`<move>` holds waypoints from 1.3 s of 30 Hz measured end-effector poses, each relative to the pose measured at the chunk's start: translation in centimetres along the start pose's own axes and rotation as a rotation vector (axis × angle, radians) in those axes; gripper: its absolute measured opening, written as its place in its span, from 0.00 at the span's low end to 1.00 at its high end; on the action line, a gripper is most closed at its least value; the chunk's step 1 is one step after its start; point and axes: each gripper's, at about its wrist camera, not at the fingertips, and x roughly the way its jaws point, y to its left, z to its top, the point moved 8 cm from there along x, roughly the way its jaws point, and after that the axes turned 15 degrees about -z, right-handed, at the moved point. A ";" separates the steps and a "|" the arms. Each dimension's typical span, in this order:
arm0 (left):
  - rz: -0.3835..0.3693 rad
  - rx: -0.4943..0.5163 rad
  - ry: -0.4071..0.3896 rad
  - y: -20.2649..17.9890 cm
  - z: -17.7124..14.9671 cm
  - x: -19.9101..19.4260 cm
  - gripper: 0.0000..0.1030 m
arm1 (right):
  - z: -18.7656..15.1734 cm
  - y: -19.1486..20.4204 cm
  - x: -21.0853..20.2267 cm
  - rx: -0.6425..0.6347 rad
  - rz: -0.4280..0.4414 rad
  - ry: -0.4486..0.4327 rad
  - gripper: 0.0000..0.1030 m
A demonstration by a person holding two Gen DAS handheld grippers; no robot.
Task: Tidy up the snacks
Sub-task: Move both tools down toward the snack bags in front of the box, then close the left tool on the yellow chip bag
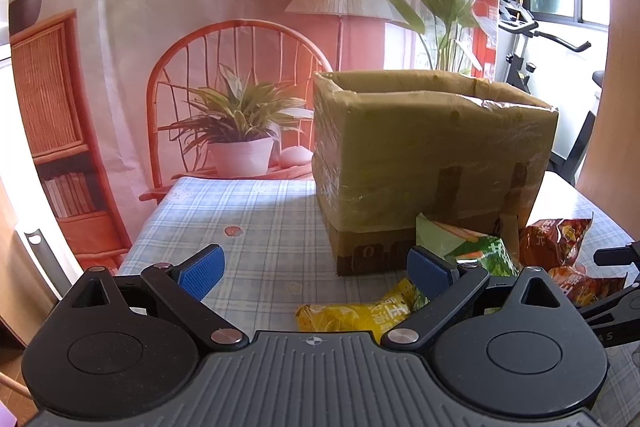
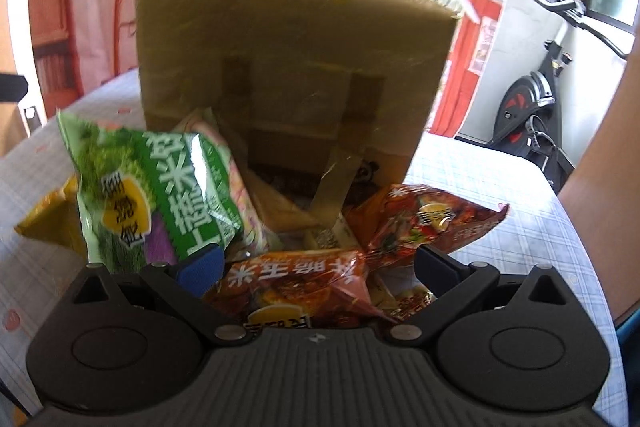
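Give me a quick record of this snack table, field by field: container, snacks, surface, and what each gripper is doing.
container: tall open-topped brown cardboard box wrapped in clear tape, upright on table
surface: blue-and-white plaid tablecloth
snacks: green crinkly packet, yellow packet, two red-orange packets, all outside the box at its base
left gripper: open, empty, near yellow packet
right gripper: open, jaws either side of the nearer red-orange packet, not closed on it

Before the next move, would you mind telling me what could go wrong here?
The right gripper is open over a red packet that overlaps another red packet; closing may pinch both. The green packet leans by its left finger and might get knocked. The cardboard box is tall, so a carried packet could catch its rim.
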 end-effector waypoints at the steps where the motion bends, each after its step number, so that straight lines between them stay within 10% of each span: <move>1: -0.002 -0.002 0.002 0.0 -0.1 0.0 0.96 | -0.2 0.2 0.2 -0.009 -0.002 0.005 1.00; 29: -0.084 0.025 0.136 -0.3 -3.8 3.3 0.94 | -4.3 -0.9 -0.6 0.245 -0.012 -0.003 0.93; 39: -0.115 -0.109 0.209 -0.1 -5.3 6.0 0.93 | -4.2 -0.5 -0.4 0.246 -0.005 -0.027 0.92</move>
